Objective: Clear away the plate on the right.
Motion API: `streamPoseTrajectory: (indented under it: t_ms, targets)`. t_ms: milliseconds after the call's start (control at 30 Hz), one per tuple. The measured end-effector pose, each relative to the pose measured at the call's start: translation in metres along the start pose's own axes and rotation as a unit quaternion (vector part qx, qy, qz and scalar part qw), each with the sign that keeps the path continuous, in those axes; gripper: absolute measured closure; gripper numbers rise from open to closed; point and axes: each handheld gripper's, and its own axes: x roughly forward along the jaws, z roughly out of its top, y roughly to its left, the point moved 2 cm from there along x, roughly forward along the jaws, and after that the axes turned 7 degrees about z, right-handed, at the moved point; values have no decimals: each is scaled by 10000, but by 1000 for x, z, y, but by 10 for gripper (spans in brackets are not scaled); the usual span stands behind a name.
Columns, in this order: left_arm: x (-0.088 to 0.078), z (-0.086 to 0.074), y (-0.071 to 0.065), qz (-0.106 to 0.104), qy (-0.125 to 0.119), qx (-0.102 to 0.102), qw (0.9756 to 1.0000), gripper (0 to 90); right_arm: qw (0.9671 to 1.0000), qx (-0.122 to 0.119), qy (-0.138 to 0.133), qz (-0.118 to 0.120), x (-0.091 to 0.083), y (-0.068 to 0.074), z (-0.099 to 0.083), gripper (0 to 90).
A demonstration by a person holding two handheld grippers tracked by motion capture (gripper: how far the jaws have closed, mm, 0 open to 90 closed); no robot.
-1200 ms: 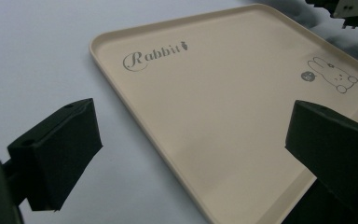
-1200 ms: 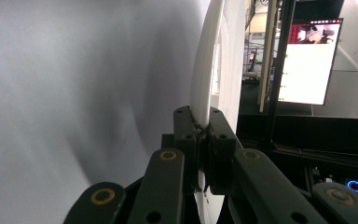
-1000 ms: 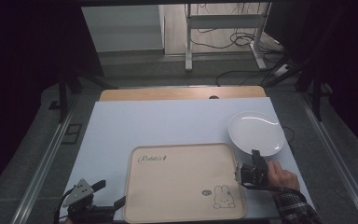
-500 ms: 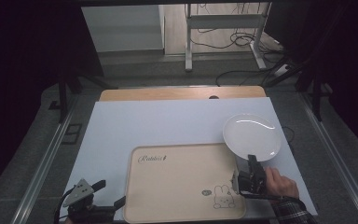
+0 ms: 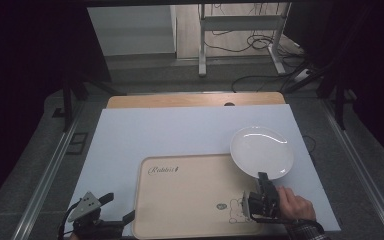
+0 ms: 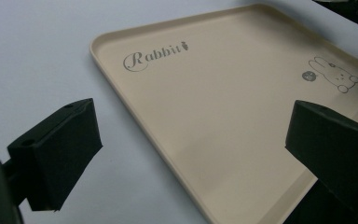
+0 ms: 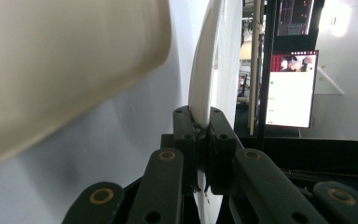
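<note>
- The right gripper (image 5: 263, 181) is seen at the lower right of the high view, held by a hand (image 5: 292, 202) with a plaid sleeve (image 5: 307, 231) behind it.
- Its 2 jaws are clamped on the near rim of the white plate (image 5: 261, 151); in the right gripper view the rim (image 7: 200, 100) is pinched edge-on between the black pads.
- The plate is placed at the right side of the white table sheet (image 5: 180, 132), its near-left edge overlapping the far-right corner of the beige tray (image 5: 190, 195).
- Whether the plate is lifted clear of the tray or resting on it cannot be told from the high view.
- The tray is laid flat on the sheet near the front edge; "Rabbit" lettering (image 6: 154, 54) is printed at its far-left corner and a rabbit drawing (image 6: 338, 74) at its near-right corner.
- The right gripper is positioned over the tray's right edge, just beside the rabbit drawing.
- The left gripper (image 5: 111, 210) is seen at the lower left of the high view, just beside the tray's near-left corner.
- Its 2 jaws are spread wide apart in the left gripper view, nothing being gripped; the tray's edge (image 6: 177, 163) runs between them without being touched.
- A wooden board (image 5: 195, 100) is seen beyond the far edge of the sheet.
</note>
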Motion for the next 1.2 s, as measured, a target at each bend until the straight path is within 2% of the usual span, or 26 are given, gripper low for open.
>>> streamPoseTrajectory:
  t_ms: [33,67,200,233,267,367,400,433,500,533,567,600,700,767,800,833,1000,1033,1100,1200]
  targets:
    - [0,0,0,-1,1,1,10000,31,10000,0,0,0,0,0,0,850]
    - [0,0,0,0,1,2,10000,31,9999,18,-112,-54,1,2,2,850]
    - [0,0,0,-2,2,5,10000,31,9999,-17,-117,-1,-8,5,9,850]
    - [0,0,0,0,4,13,10000,31,9997,-13,-251,-43,-8,7,11,850]
    - [0,0,0,-1,5,21,10000,31,9999,-60,-146,9,-12,7,14,850]
    - [0,0,0,0,4,24,10000,31,9995,-113,-296,57,-16,10,20,849]
    - [0,0,0,0,4,23,10000,31,9991,-107,-415,-4,-15,11,21,849]
    - [0,0,0,0,5,26,10000,31,9993,-144,-335,45,-18,12,23,849]
    - [0,0,0,4,9,30,10000,32,9987,-157,-486,2,-18,15,27,850]
    - [0,0,0,5,10,34,10000,31,9989,-178,-420,72,-21,15,29,849]
    - [0,0,0,4,9,35,10000,31,9982,-205,-569,33,-20,16,31,849]
    - [0,0,0,7,11,33,10000,31,9985,-228,-489,76,-23,17,33,849]
    - [0,0,0,5,10,36,10000,31,9973,-263,-677,58,-25,21,40,849]
    - [0,0,-1,7,12,37,10000,31,9973,-316,-653,120,-28,22,43,849]
    - [0,0,-1,7,12,38,10000,32,9964,-328,-776,79,-27,23,46,849]
    - [0,0,-1,6,12,39,10000,31,9966,-350,-727,151,-30,24,48,849]
    - [0,0,-1,6,15,38,10000,32,9941,-396,-1003,128,-32,30,59,848]
    - [0,0,-1,7,16,38,10000,32,9943,-433,-956,205,-35,30,62,848]
    - [0,0,-1,10,18,44,10000,32,9921,-460,-1151,166,-35,33,67,848]
    - [0,0,-1,8,19,42,10000,32,9904,-504,-1267,218,-37,37,75,848]
